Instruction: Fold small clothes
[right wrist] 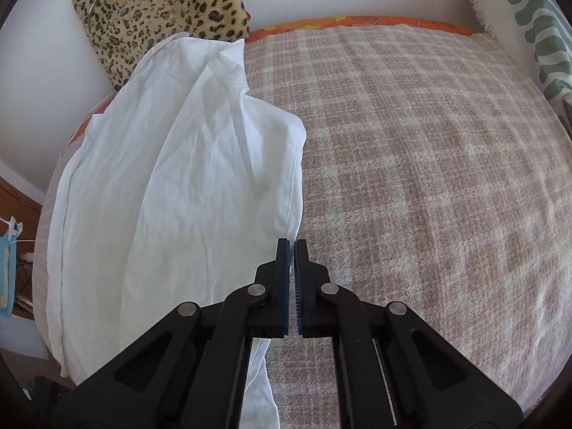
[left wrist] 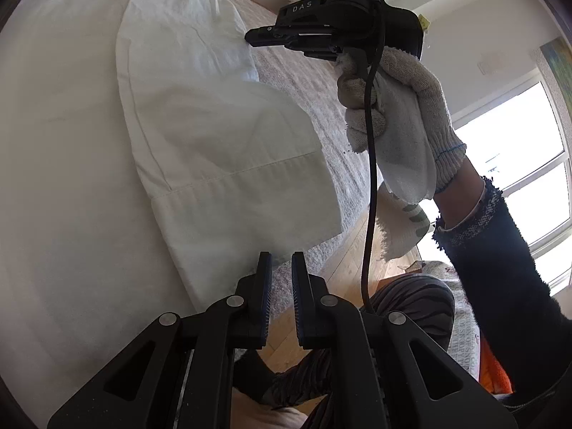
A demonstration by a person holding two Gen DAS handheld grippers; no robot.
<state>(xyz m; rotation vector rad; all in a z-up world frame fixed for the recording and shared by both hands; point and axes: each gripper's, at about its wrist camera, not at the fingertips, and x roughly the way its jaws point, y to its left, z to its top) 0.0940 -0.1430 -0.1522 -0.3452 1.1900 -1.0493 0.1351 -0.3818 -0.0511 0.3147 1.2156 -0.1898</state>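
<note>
One white garment lies spread on the left part of the bed, its cloth creased and partly doubled over itself, with a stitched hem showing in the left wrist view. Under it is a checked beige blanket that covers the rest of the bed, where an orange patterned edge peeks out at the far side.

Right claw sits at the garment's right edge, near the lower corner; its fingers are pressed almost together with only a sliver between them, and I cannot tell whether any cloth is caught there. From the left wrist view this same claw shows side-on at the garment's edge, gripped by a hand in a white knitted glove, a black cable hanging from it.

Left claw hovers near the hemmed end, its fingers slightly spread with nothing between them.

Against the wall stands a leopard-print cushion; a white and green cloth hangs at the right. A bright window is beyond the arm.
</note>
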